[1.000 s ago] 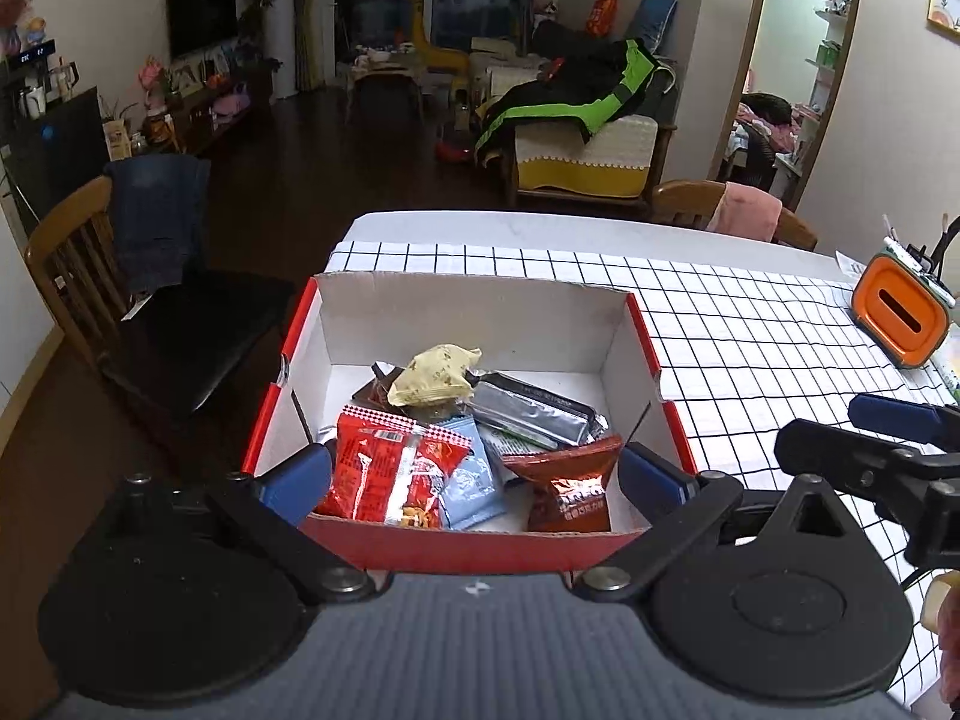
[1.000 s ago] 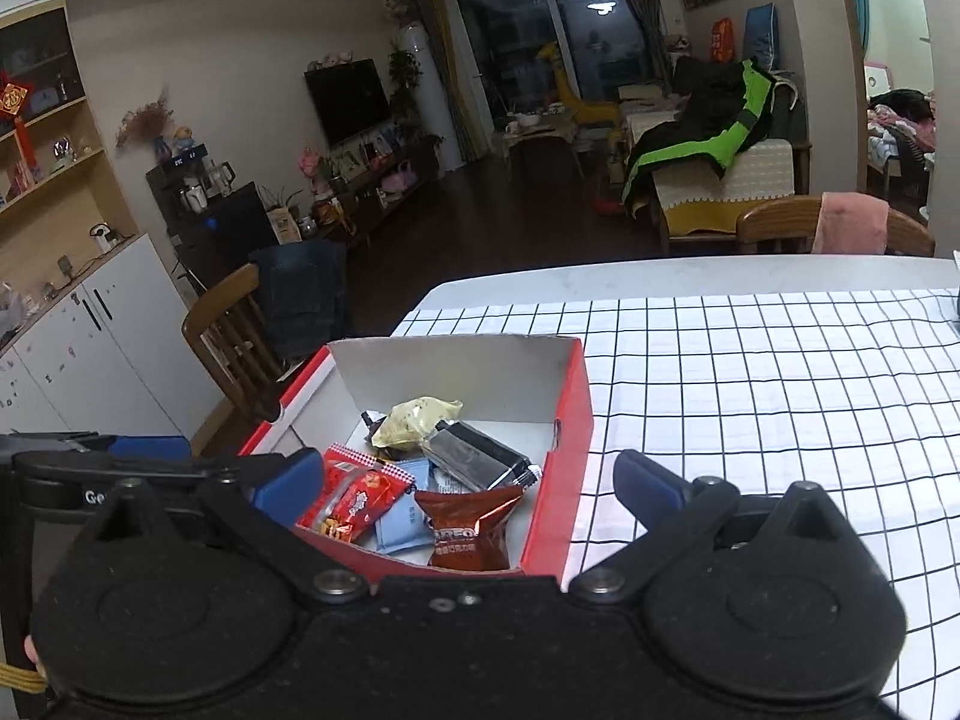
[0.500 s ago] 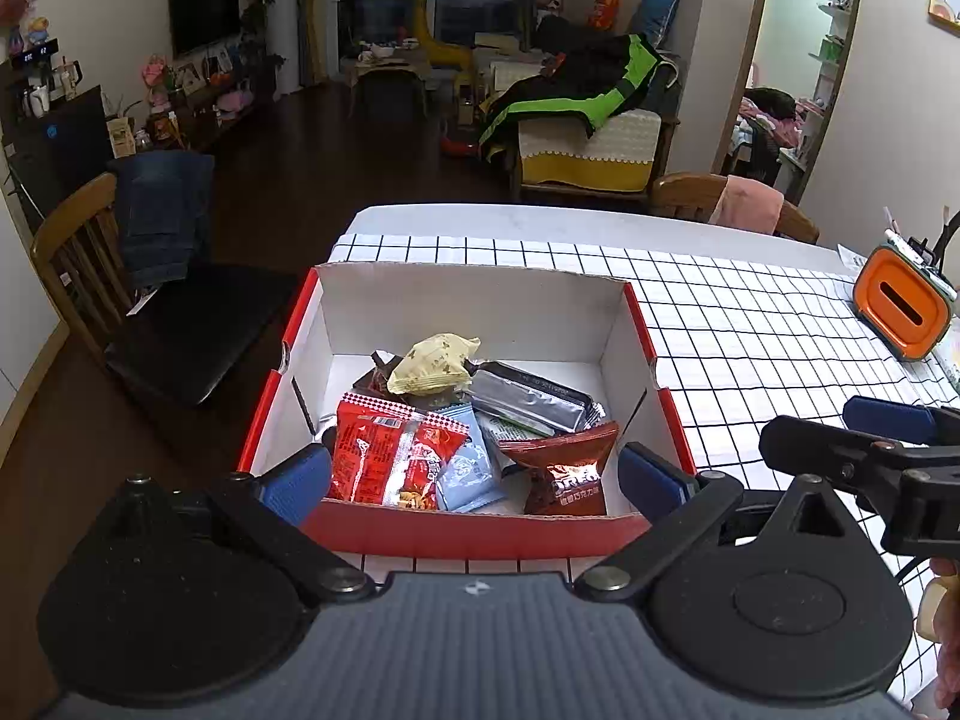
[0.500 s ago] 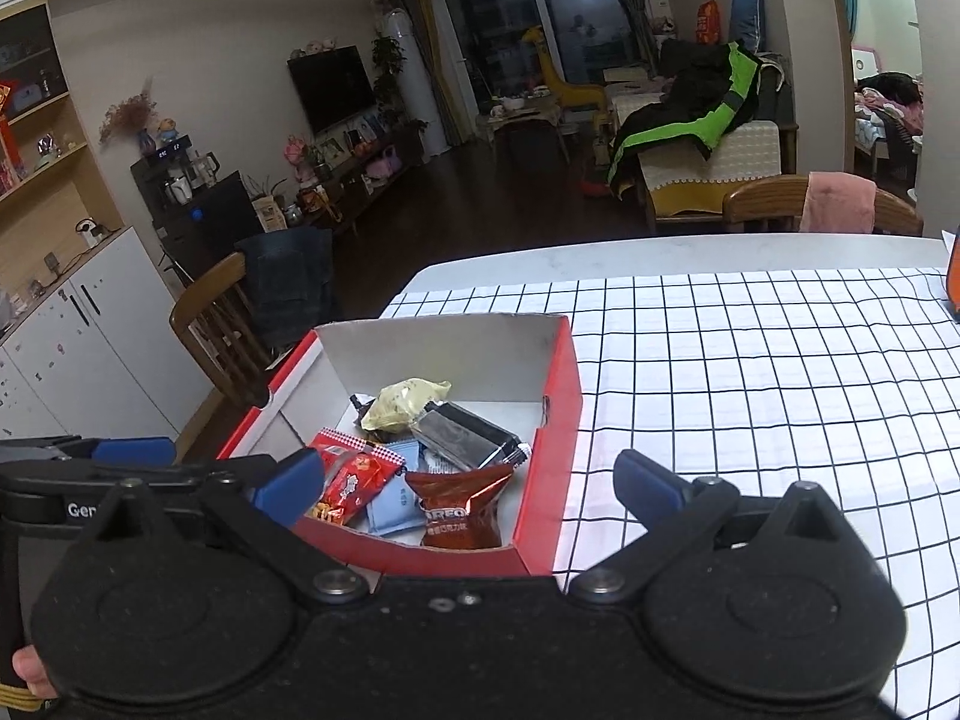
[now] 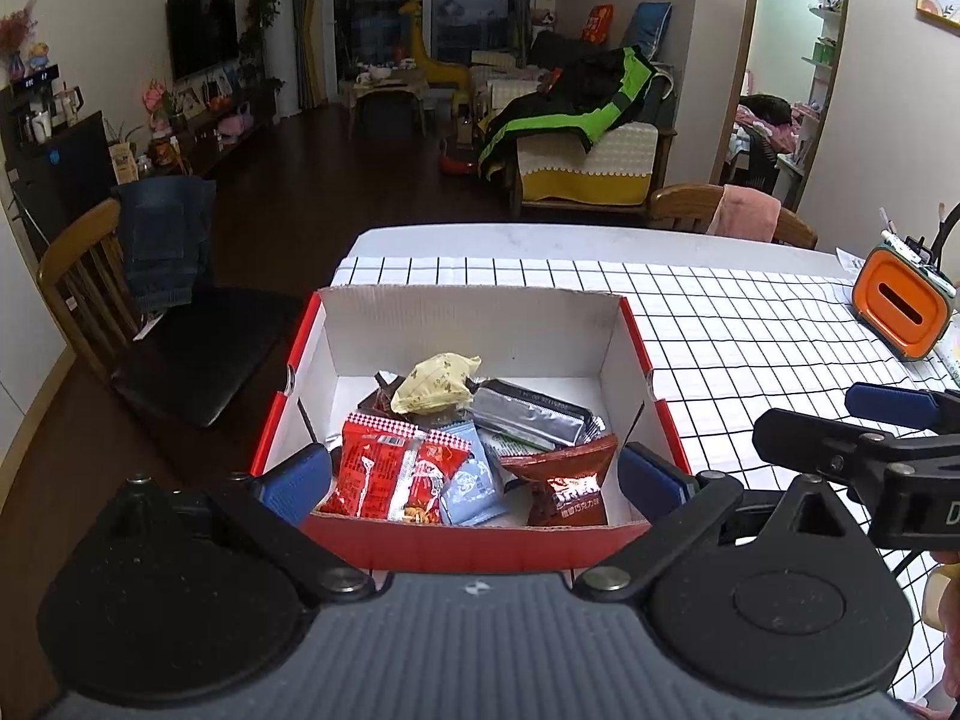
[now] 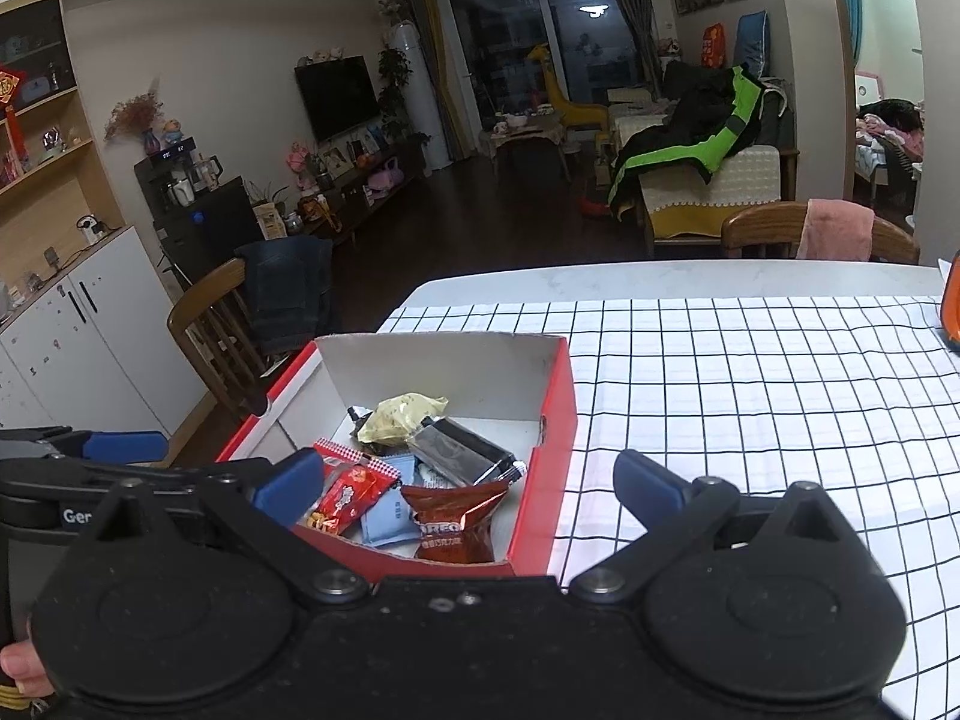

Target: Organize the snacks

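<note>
Snacks fill the red box (image 5: 480,543) at the table's (image 6: 750,372) left edge, while left gripper (image 5: 474,477) and right gripper (image 6: 468,483) hover spread, holding nothing.

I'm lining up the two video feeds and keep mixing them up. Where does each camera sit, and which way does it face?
Left wrist: on the left gripper, open, facing squarely over the red box of snacks; the right gripper shows at right.
Right wrist: on the right gripper, open, straddling the box's right wall; the left gripper and a thumb show at left.
Shared: the box, the Oreo packet and the checked tablecloth.
</note>
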The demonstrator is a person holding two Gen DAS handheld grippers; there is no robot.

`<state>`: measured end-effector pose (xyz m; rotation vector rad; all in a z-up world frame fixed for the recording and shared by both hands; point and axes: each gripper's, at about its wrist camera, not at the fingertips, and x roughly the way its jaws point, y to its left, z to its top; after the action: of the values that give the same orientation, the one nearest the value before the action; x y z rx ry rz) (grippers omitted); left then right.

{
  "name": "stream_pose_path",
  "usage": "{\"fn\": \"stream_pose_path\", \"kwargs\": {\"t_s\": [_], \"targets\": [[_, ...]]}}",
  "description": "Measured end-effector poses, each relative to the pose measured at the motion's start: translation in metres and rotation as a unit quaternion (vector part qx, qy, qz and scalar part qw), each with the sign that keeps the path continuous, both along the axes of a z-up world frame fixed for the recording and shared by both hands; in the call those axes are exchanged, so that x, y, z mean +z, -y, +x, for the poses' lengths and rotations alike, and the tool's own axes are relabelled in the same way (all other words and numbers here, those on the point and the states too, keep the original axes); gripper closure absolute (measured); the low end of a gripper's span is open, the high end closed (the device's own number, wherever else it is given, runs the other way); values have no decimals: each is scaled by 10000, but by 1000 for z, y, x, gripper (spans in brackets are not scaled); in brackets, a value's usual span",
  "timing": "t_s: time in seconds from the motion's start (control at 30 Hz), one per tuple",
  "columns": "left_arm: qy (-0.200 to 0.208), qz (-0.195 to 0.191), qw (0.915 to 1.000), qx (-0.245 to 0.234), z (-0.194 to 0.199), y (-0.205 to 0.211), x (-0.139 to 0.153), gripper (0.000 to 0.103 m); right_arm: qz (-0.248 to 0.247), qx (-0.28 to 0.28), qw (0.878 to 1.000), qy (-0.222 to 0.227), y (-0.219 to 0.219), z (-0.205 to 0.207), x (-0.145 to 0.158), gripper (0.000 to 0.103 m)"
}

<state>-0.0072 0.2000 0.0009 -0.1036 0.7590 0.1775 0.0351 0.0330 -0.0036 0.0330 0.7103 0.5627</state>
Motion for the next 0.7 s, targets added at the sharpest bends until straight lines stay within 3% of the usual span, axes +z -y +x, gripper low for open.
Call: {"fn": "stream_pose_path", "kwargs": {"t_s": [0.33,0.7], "targets": [[260,-40,9997,-15,-4,-2,6,0,-12,-253,9997,16,3,2,-2,0],[287,-85,9995,18,-6,-5,5,0,-17,-209,9998,-28,-3,2,-4,0]]}}
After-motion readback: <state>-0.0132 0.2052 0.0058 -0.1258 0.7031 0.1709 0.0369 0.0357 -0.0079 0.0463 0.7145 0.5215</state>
